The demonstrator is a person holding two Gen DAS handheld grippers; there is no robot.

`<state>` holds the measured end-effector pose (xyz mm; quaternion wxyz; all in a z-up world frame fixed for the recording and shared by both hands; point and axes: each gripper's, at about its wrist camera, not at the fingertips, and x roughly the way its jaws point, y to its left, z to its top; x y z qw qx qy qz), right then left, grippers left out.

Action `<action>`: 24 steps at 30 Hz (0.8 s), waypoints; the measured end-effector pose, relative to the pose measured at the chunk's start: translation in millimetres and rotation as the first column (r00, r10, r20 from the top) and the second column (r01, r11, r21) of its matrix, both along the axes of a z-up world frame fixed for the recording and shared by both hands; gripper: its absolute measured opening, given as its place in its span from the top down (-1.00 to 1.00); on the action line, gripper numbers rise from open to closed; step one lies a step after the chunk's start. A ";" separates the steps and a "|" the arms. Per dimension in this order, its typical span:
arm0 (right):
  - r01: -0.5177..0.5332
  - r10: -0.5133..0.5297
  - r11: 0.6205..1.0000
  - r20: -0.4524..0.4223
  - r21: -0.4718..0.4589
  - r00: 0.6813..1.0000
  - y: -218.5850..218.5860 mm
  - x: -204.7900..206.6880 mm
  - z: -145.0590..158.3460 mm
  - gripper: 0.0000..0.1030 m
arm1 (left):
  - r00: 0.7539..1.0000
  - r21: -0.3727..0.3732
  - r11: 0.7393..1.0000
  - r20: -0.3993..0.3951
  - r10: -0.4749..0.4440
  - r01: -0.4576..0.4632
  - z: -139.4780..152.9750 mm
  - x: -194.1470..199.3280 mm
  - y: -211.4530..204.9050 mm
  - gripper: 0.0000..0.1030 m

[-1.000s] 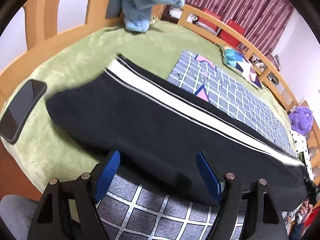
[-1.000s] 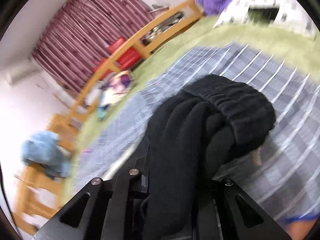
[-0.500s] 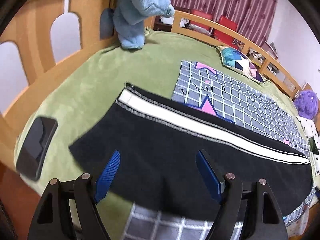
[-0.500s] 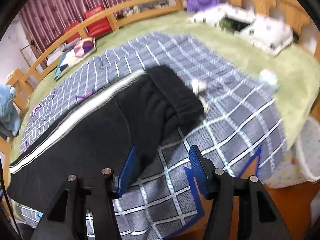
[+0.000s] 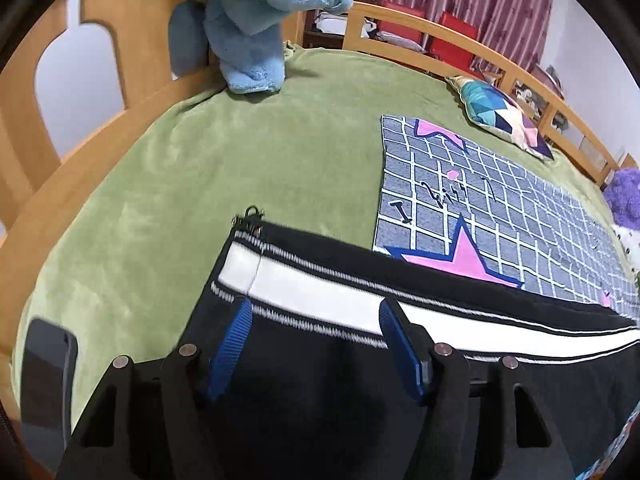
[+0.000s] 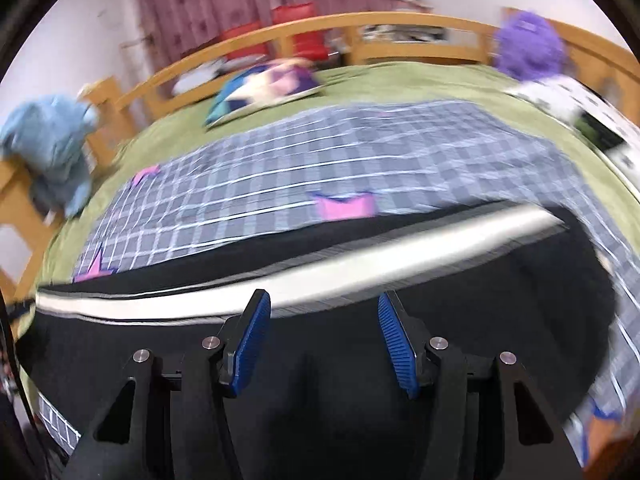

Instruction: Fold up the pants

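Note:
Black pants with a white side stripe lie flat along the near edge of the bed, across the green cover and the grey grid blanket. My left gripper is open and empty, just above the pants near the leg cuff. My right gripper is open and empty over the pants nearer the waistband end, which lies at the right of that blurred view.
A grey grid blanket with pink stars covers the green bed cover. A blue plush toy hangs on the wooden headboard. A phone lies at the bed's left corner. A patterned cushion and purple plush sit far back.
The right gripper let go of the bunched pants and opened; the pants now lie spread flat. Both grippers moved forward over the cloth.

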<state>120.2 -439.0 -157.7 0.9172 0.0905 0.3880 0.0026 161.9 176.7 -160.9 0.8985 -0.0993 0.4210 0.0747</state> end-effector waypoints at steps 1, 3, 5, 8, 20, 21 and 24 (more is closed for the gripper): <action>-0.057 0.057 0.998 0.003 -0.011 0.998 18.2 16.2 -2.3 -0.08 | 1.000 0.017 1.000 -0.002 -0.006 0.006 0.3 2.2 -0.8 -0.23; -0.147 0.147 0.988 0.001 -0.036 0.989 43.5 41.1 -6.1 -0.12 | 1.000 0.021 1.000 -0.005 -0.018 0.018 1.0 3.7 -1.5 -0.23; -0.218 0.218 0.974 -0.014 -0.054 0.976 59.7 64.4 -12.3 -0.21 | 0.999 0.013 0.999 -0.008 -0.032 0.032 2.0 3.5 -1.5 -0.24; -0.294 0.289 0.952 -0.070 -0.082 0.955 75.8 98.3 -24.7 -0.21 | 0.999 0.011 0.999 -0.008 -0.043 0.043 2.9 1.2 1.4 -0.24; -0.537 0.477 0.808 -0.268 -0.240 0.837 108.2 108.0 -51.9 0.95 | 1.000 -0.051 0.999 0.011 -0.019 0.020 2.2 2.0 21.7 -0.26; -0.524 0.469 0.811 -0.247 -0.260 0.848 108.4 105.8 -47.8 0.95 | 1.000 -0.051 0.998 0.010 -0.019 0.019 1.7 1.3 21.8 -0.26; -0.451 0.435 0.869 -0.118 -0.204 0.893 95.9 102.2 -20.3 0.95 | 1.000 -0.049 0.999 0.021 -0.009 0.010 3.6 0.1 25.5 -0.26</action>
